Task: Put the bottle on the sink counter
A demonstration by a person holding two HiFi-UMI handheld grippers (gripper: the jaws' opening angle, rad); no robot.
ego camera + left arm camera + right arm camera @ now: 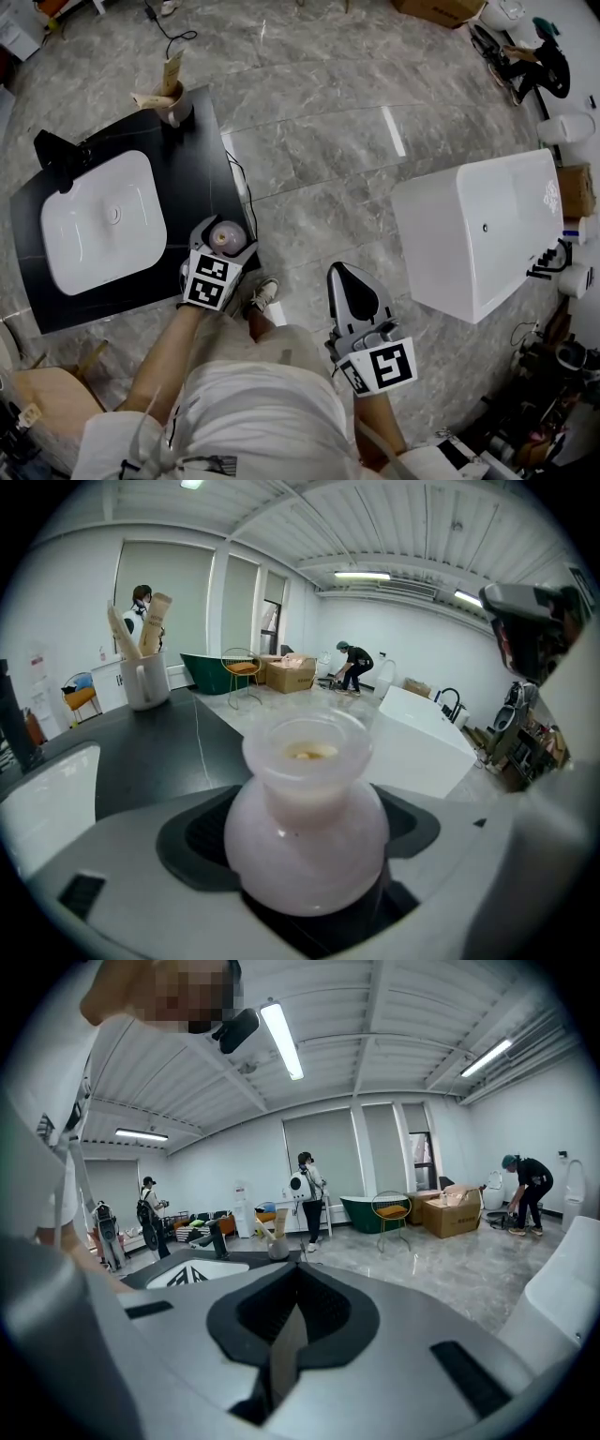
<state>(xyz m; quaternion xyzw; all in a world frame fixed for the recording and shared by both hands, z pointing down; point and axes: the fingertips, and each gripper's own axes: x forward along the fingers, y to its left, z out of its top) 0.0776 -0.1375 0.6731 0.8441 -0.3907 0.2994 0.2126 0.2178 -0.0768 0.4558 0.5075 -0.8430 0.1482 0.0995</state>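
Head view looks down on a grey marble floor (328,122), with a white bathtub (478,234) to the right and the black sink counter (187,187) to the left. Set into the counter is a white basin (94,225), with a dark faucet (56,155) at its far left corner. The right gripper (349,286) hangs over the floor between the counter and the tub, well apart from both; in the right gripper view its jaws are pressed together with nothing between them. The left gripper (223,246) is at the counter's near right edge, with its jaws spread wide around the round belly of a pale pink bottle (305,827), which stands upright with its wide mouth open. The bottle (226,236) sits right at that counter edge. It looks to be above the black top rather than resting on it, though that is hard to tell here. A small cup of brushes (173,103) stands at the counter's far corner.
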